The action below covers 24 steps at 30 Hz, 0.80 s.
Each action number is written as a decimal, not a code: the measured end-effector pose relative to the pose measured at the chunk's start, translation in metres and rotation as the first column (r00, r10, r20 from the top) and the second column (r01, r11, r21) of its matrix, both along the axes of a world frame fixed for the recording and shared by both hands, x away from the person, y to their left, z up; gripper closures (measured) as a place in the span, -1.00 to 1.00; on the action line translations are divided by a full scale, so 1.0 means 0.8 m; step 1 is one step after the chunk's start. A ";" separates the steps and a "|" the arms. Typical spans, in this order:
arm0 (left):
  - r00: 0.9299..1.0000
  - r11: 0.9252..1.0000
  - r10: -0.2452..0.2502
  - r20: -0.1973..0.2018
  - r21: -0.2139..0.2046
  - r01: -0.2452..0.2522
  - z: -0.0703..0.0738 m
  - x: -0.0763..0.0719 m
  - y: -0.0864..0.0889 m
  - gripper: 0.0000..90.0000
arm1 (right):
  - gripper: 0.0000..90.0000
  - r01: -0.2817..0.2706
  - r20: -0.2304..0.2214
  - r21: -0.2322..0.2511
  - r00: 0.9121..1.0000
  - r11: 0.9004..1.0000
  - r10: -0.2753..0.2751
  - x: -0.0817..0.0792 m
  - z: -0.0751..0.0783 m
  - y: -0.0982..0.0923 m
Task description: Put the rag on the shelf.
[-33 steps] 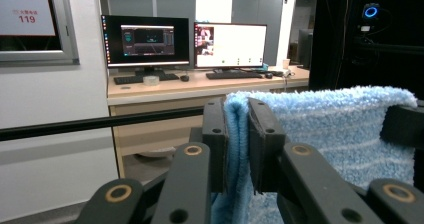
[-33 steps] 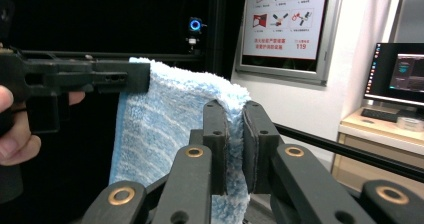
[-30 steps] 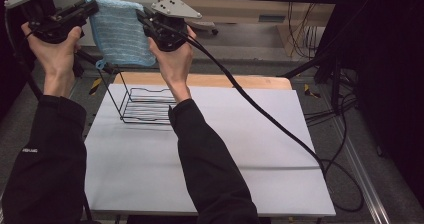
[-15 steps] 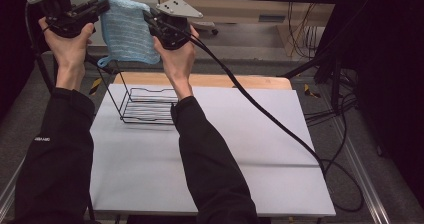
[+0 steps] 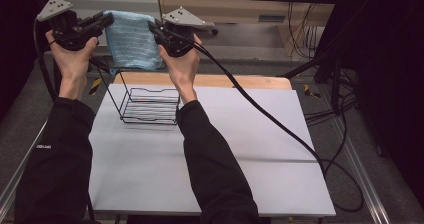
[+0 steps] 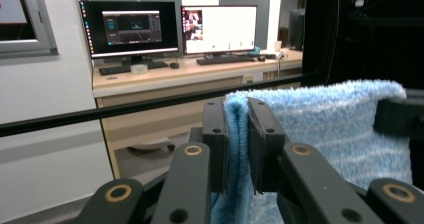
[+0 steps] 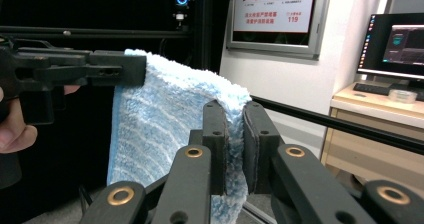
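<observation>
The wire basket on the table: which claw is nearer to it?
Right. The right claw hangs above the wire basket, near its right side; the left claw is higher and farther left.

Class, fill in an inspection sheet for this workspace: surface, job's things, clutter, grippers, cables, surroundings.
Surface: white table top, wooden strip along its far edge.
Job's things: blue towel held up, spread between both grippers; black wire rack standing on the table beneath it.
Clutter: nothing seen.
Grippers: left gripper and right gripper each shut on a top corner of the towel.
Cables: thick black cable trailing across the table; more on the floor at right.
Surroundings: desk with monitors, wall poster.
</observation>
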<state>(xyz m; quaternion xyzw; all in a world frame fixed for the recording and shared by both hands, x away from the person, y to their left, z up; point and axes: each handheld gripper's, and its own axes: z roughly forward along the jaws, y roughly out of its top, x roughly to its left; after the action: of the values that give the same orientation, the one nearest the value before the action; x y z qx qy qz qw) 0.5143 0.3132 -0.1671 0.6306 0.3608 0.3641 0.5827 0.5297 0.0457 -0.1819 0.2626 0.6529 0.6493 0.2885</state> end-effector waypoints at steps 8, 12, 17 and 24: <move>1.000 1.000 0.003 -0.013 0.001 -0.003 -0.021 -0.007 0.013 0.77 | 0.83 -0.035 -0.020 -0.027 0.999 0.999 0.034 0.006 -0.016 0.006; 1.000 1.000 0.013 -0.020 0.007 -0.013 -0.030 -0.006 0.019 0.77 | 0.82 -0.053 -0.041 -0.026 0.998 0.998 0.052 0.012 -0.022 0.011; 0.999 0.999 0.032 -0.033 0.023 -0.031 -0.043 -0.001 0.017 0.77 | 0.82 -0.046 -0.053 -0.054 0.998 0.997 0.044 0.018 -0.030 0.015; 0.998 0.995 0.054 -0.025 0.089 -0.051 -0.050 -0.004 0.015 0.77 | 0.82 -0.055 -0.060 -0.069 0.997 0.996 0.051 0.019 -0.035 0.018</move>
<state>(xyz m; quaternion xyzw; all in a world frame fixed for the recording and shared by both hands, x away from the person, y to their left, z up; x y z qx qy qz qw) 0.5108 0.3254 -0.2067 0.6509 0.3690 0.3860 0.5396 0.5449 0.0599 -0.2095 0.2535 0.6901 0.6255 0.2613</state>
